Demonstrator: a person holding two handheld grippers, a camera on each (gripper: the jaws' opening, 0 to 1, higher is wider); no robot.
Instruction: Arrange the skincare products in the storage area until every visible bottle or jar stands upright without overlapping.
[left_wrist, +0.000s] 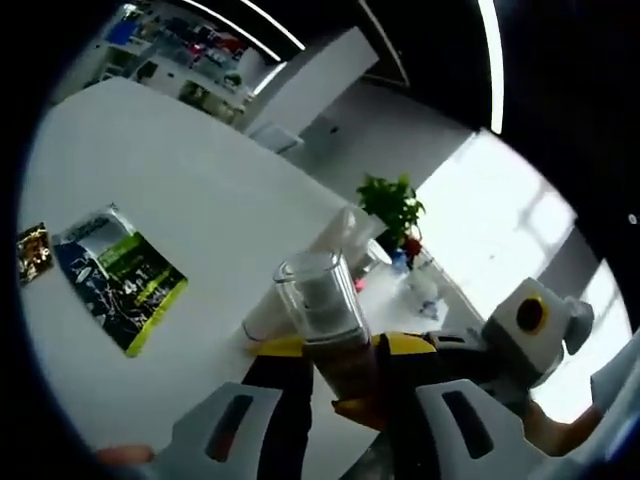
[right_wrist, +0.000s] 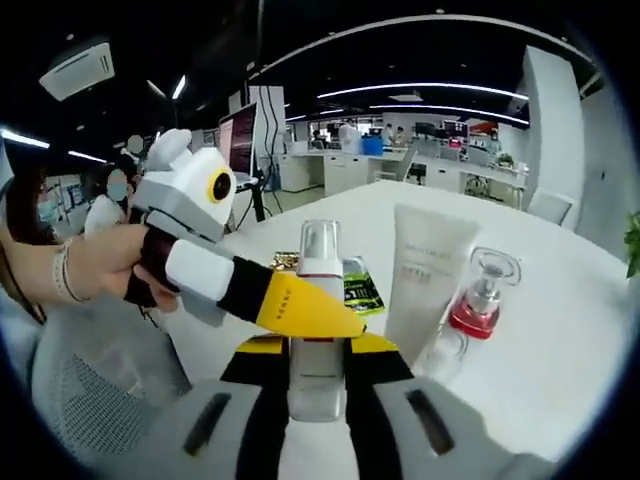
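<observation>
Both grippers, left (left_wrist: 335, 400) and right (right_wrist: 318, 400), clamped on same pump bottle (right_wrist: 318, 300); it hangs above table (right_wrist: 560, 330) beside tube (right_wrist: 425, 275). Release one, set base flat, keep upright

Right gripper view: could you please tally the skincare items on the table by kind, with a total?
Clear-capped bottles: 2, the white bottle and the red-based bottle
White tube: 1
Small clear container, kind unclear: 1
Flat packets: 2, the green packet and the dark packet
Total: 6
</observation>
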